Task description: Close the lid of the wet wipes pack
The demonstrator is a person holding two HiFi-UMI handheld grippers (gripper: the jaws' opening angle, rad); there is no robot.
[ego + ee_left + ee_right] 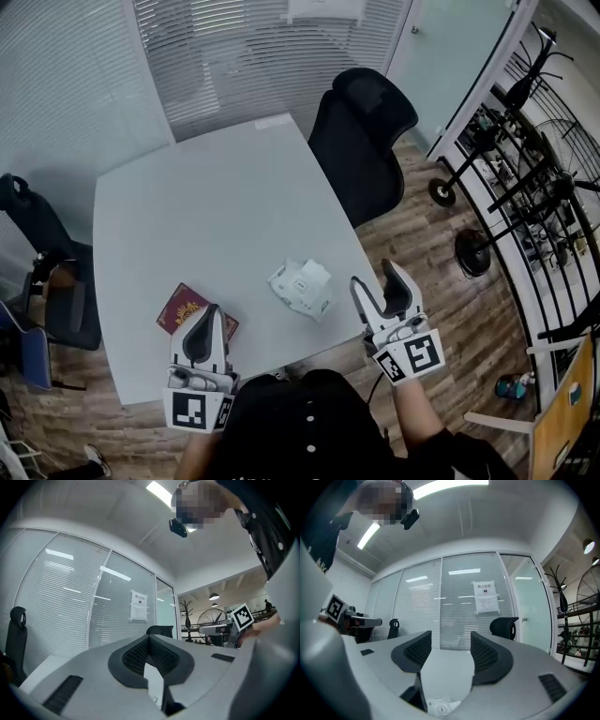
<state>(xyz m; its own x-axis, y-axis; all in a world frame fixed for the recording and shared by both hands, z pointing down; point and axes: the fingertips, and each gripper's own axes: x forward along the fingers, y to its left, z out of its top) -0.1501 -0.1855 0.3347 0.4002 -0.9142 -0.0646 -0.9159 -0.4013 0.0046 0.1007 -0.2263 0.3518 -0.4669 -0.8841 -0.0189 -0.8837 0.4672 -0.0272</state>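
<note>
Tools flank the crinkly white wet wipes pack (302, 286) on the pale grey bench (187, 206): right tool (373, 275) spread, empty, just right of it; left tool (208, 312) pinched shut, left of it. A glancing push could skid the light pack, lid unseated. Only the head view shows the dark red booklet (192, 311) left of it.

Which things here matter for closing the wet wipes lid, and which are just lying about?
For the job:
wet wipes pack
left gripper, fingers together
right gripper, its fingers apart

Lying about:
red booklet on the table
black office chair
</note>
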